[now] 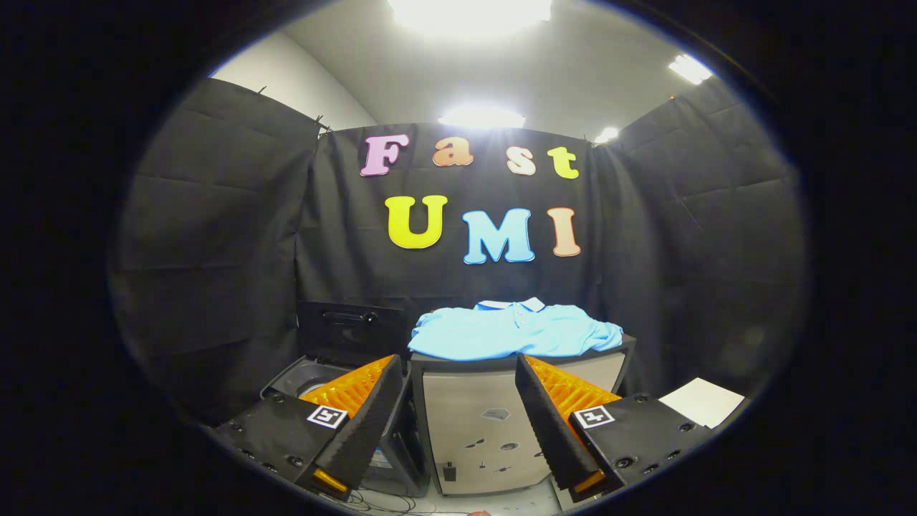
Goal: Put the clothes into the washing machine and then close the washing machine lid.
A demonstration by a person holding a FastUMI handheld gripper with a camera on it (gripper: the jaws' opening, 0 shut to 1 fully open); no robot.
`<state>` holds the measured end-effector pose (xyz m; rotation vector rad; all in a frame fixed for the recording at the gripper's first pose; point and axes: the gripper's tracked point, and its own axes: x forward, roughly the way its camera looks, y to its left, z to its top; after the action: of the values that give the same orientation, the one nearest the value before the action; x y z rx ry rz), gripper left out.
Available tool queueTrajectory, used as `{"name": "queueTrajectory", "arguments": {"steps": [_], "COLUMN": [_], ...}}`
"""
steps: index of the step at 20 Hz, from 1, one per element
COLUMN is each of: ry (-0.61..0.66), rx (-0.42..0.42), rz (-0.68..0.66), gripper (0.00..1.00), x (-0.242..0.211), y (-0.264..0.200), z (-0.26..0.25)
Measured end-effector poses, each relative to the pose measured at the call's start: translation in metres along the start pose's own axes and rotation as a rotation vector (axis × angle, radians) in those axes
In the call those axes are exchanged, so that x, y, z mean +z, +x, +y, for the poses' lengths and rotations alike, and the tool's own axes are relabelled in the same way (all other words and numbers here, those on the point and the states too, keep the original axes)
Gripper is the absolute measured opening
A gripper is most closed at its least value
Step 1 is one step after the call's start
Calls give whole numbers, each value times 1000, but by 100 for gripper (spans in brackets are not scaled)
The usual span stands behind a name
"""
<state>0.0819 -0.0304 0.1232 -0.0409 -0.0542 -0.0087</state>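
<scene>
A light blue polo shirt point(512, 331) lies folded on top of a grey cabinet point(487, 423), beyond my fingers. To the left of the cabinet stands the washing machine point(304, 378) with its dark lid point(349, 331) raised upright at the back, the tub opening partly hidden behind my left finger. My gripper point(458, 390) is open, its two orange-and-black fingers point(358, 401) spread wide with nothing between them but the cabinet's front farther off.
A white sheet of paper point(702, 401) lies to the right, behind my right finger. Black cloth walls close the booth on three sides. Some cables lie on the floor below the cabinet.
</scene>
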Motion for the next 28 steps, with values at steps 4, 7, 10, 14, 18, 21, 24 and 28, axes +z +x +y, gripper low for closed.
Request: {"name": "queueTrajectory", "arguments": {"steps": [4,7,10,14,18,21,24,28], "ry": [2,24,22,11,3,10,-2,42], "rx": [-27,-40,-50,-38,-30,10,24,20], "rz": [19,43,80,169,229,300,373,490], "gripper": [99,99,99,99,99,99,99,99], "x": [25,36,42,39,39,29,19,-10], "y": [46,85,123,166,210,244,273,306], "z": [-22,-38,-54,-68,-83,-88,-97,-112]}}
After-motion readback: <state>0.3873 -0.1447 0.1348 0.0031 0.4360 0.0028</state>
